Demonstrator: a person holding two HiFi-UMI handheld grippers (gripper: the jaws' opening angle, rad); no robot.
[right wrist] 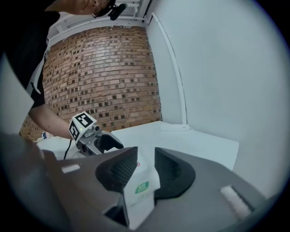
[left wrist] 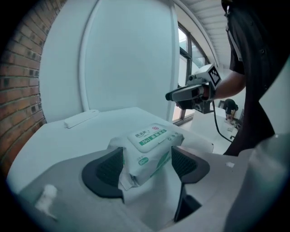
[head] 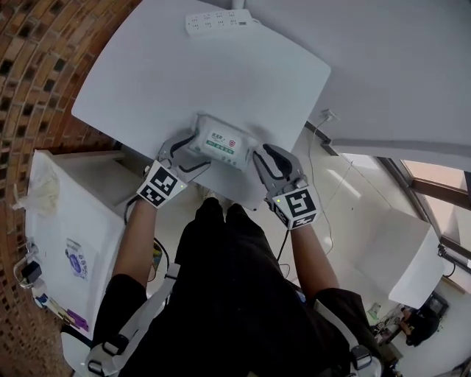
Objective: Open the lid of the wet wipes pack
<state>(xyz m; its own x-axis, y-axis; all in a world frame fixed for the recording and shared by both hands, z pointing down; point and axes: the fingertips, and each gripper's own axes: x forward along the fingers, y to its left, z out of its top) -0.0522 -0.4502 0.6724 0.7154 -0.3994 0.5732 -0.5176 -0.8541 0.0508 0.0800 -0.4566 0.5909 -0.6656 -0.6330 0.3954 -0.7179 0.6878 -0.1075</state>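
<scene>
In the right gripper view the right hand-held gripper hides most of the wipes pack, leaving only a narrow strip with a green mark in view, and in the head view the print on its lid is too small to read.

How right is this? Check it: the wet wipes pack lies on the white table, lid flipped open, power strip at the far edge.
Wrong on the lid: it lies shut, flat on the wet wipes pack, as the left gripper view shows. The white table and far-edge power strip are right.
</scene>
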